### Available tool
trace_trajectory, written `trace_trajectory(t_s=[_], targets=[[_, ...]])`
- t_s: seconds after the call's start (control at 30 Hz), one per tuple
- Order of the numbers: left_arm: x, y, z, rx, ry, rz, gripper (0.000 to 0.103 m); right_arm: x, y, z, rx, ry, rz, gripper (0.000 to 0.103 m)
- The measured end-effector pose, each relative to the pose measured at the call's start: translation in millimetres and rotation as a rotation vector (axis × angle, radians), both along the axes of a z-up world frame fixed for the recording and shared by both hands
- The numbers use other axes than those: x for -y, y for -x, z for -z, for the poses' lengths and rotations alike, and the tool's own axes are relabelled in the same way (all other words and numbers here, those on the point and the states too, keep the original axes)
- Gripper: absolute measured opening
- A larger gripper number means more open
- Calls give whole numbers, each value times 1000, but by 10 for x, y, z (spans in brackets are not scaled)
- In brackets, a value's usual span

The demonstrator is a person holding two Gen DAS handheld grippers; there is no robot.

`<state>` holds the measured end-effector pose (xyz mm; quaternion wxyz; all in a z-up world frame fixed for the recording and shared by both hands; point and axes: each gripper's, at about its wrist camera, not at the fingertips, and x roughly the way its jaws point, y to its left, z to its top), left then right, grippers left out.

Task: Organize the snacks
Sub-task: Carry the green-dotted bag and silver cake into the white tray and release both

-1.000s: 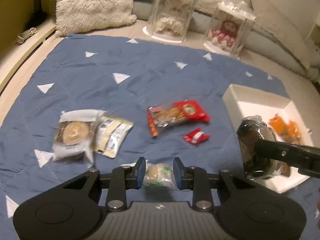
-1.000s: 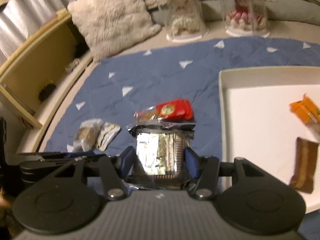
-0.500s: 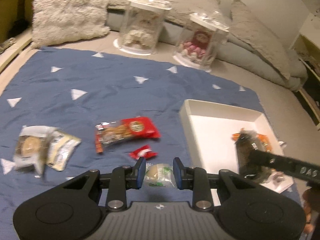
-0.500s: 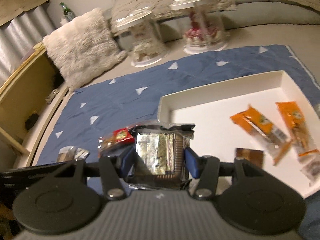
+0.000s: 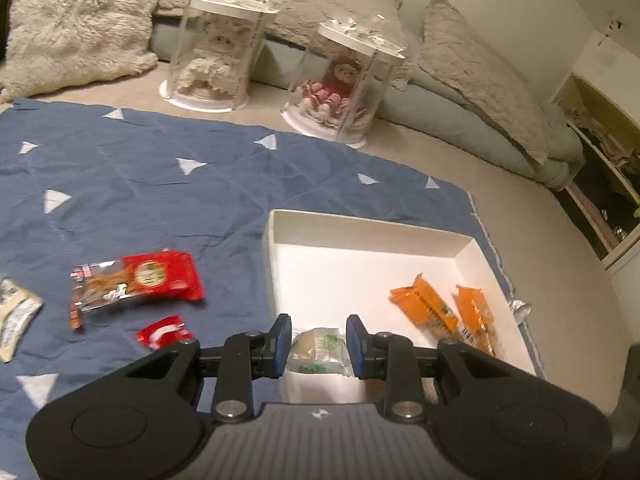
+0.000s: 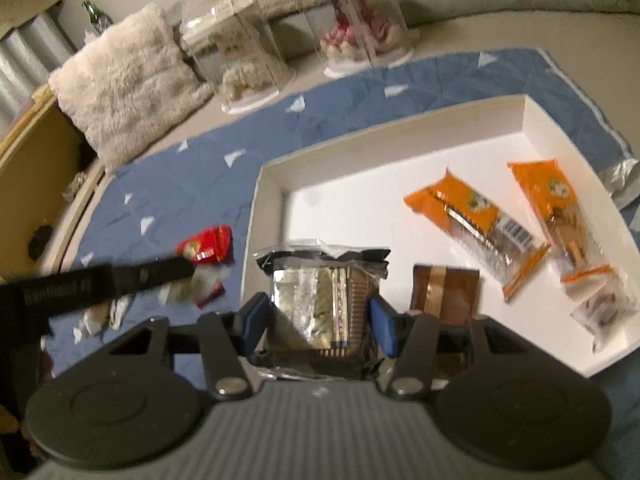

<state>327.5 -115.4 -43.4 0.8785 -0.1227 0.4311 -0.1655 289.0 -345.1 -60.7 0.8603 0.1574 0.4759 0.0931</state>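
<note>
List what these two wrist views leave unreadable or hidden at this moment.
- Left wrist view: the near wall of the white box is hidden behind the left gripper and its green-and-white packet.
- Left wrist view: the cream packet is cut off by the left edge.
- Right wrist view: snacks on the blue cloth are blurred and crossed by the other gripper's dark bar.
- Right wrist view: the brown bar has its lower end behind the right gripper, which holds the foil pack.
</note>
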Motion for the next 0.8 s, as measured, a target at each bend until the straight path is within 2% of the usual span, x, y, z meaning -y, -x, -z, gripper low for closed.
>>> trace_trajectory(t_s=[0.1,0.13,0.3,0.57,0.8], targets=[[132,-92,65,3,21,12,31,-86,-10,116,-34,23,-24,60],[176,-119,90,2,32,23,25,-121,2,151,-43,29,-35,60],[395,-224,215,-8,62,61,24,-272,12,300,-70,60,-76,60],[382,-244,323,-37,-40,85,27,-226,-47,425,-97,86,-71,61],[237,-210,312,-67,-55,72,28,-118,-52,435,-79,101,-56,61]])
